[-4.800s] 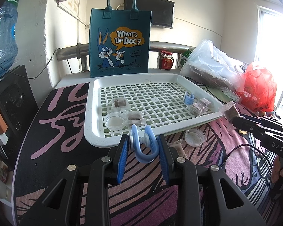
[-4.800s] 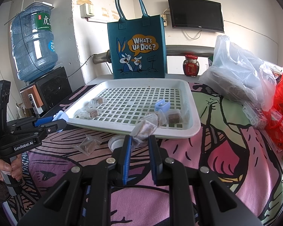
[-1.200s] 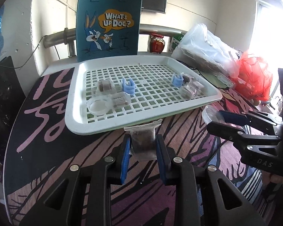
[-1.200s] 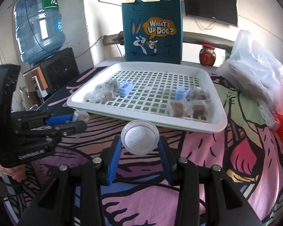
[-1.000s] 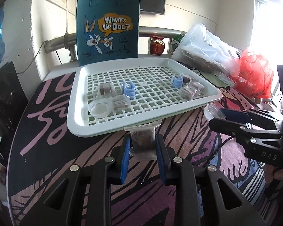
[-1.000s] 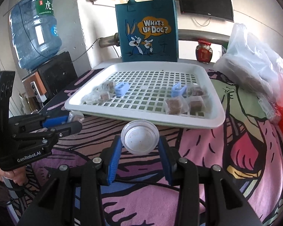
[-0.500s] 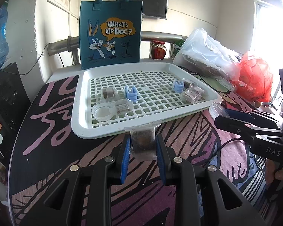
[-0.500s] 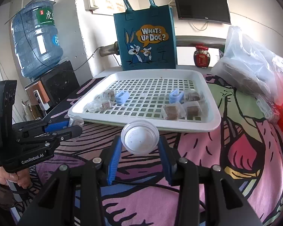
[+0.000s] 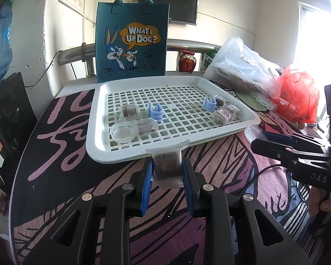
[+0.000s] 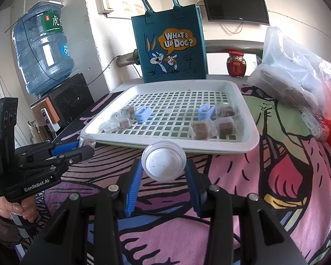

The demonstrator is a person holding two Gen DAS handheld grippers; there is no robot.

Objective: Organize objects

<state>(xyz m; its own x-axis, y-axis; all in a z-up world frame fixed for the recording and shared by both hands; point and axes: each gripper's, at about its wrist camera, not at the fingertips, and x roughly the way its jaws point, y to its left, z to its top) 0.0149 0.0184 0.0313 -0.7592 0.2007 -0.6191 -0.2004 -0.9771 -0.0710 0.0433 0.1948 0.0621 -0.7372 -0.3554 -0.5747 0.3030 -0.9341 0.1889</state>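
Observation:
My left gripper (image 9: 167,172) is shut on a clear packet with a brown cube (image 9: 168,166), held above the tablecloth just in front of the white perforated tray (image 9: 103,152). My right gripper (image 10: 163,172) is shut on a round clear plastic lid (image 10: 163,163), held above the cloth before the tray's near rim (image 10: 209,149). In the tray lie two blue clips (image 9: 155,113) (image 9: 209,104), several brown-cube packets (image 9: 128,111) and a clear round dish (image 9: 122,130). The left gripper also shows in the right wrist view (image 10: 86,149), and the right gripper in the left wrist view (image 9: 257,138).
A teal "What's Up Doc?" bag (image 9: 132,42) stands behind the tray. A red jar (image 9: 186,61), a clear plastic bag (image 9: 242,68) and a red bag (image 9: 298,92) crowd the right side. A water bottle (image 10: 43,46) and a black box (image 10: 66,101) stand left.
Both grippers have backed away from the tray a little and risen slightly, each keeping its object. Things in the tray have not moved.

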